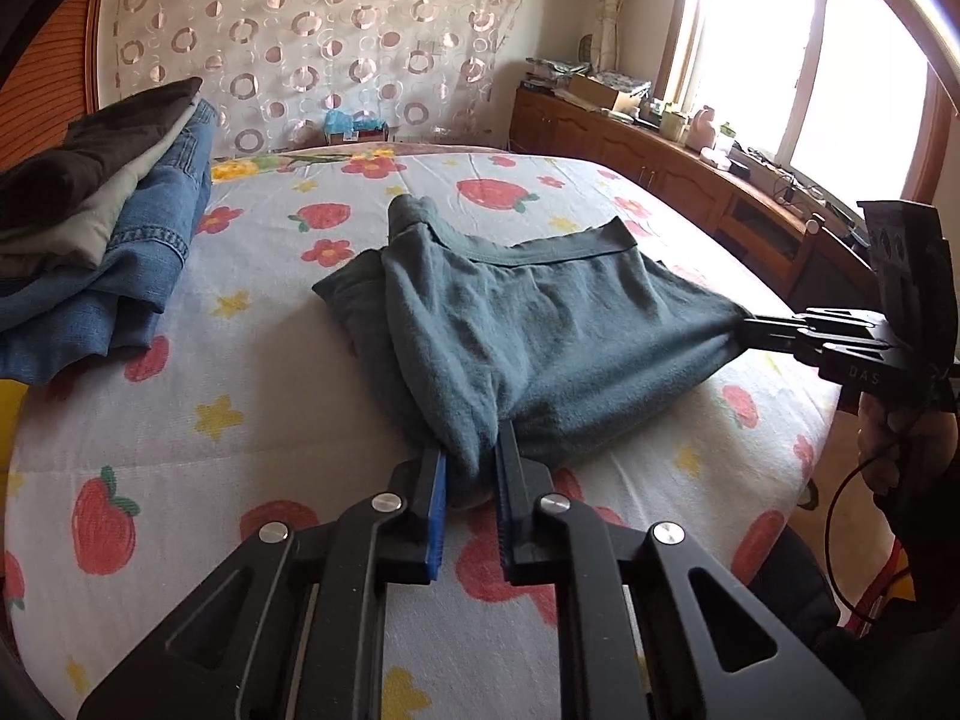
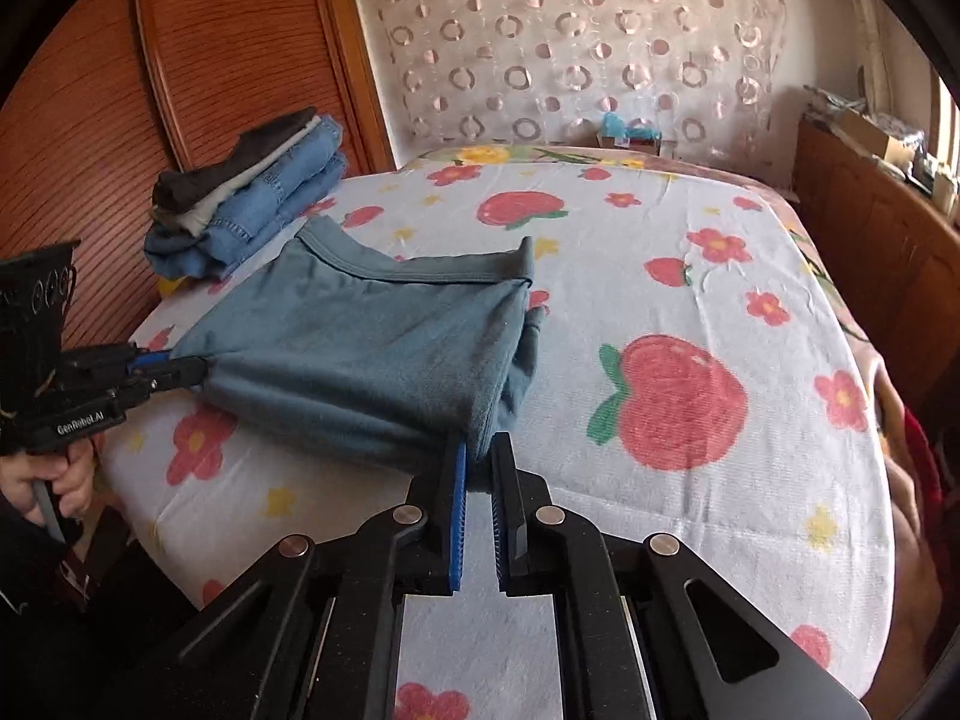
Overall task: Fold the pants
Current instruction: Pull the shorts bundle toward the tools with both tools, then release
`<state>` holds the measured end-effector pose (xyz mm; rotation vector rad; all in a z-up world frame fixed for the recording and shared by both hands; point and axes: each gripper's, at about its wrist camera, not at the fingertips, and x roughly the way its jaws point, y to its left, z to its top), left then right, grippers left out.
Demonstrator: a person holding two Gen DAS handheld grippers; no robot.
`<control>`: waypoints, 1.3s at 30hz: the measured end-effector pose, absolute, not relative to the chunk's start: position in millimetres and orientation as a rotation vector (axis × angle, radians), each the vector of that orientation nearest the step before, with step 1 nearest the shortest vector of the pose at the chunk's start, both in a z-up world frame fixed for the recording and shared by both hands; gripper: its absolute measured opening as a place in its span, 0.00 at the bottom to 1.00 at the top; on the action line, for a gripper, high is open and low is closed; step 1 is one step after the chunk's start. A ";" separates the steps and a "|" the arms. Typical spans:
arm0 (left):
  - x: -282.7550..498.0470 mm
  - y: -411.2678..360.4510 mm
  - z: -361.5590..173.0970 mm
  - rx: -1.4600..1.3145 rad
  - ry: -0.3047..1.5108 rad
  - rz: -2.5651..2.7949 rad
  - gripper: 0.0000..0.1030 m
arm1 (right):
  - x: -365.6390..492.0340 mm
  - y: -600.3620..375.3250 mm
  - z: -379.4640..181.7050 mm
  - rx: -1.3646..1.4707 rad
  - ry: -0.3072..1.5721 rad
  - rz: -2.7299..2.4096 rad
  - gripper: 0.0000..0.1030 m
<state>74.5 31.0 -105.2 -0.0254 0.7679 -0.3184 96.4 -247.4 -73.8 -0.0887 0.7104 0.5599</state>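
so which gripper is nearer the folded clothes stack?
Left. The left gripper pinches the teal pants at the corner on the side of the clothes stack. The right gripper clamps the opposite corner, with the pants between it and the stack.

Strawberry-print bed sheet (image 1: 252,360), stacked folded clothes (image 1: 102,228), circle-patterned curtain (image 1: 312,42), wooden cabinet (image 1: 648,150)
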 end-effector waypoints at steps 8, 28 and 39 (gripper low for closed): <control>47.7 22.1 -87.2 0.005 0.756 -0.349 0.14 | 68.8 -259.7 -57.3 -0.081 0.696 0.602 0.07; 32.2 11.8 -89.6 0.025 0.794 -0.341 0.16 | 43.5 -265.2 -59.6 -0.098 0.743 0.601 0.07; 34.3 15.1 -90.9 0.006 0.785 -0.325 0.54 | 38.0 -264.5 -56.0 -0.098 0.744 0.599 0.07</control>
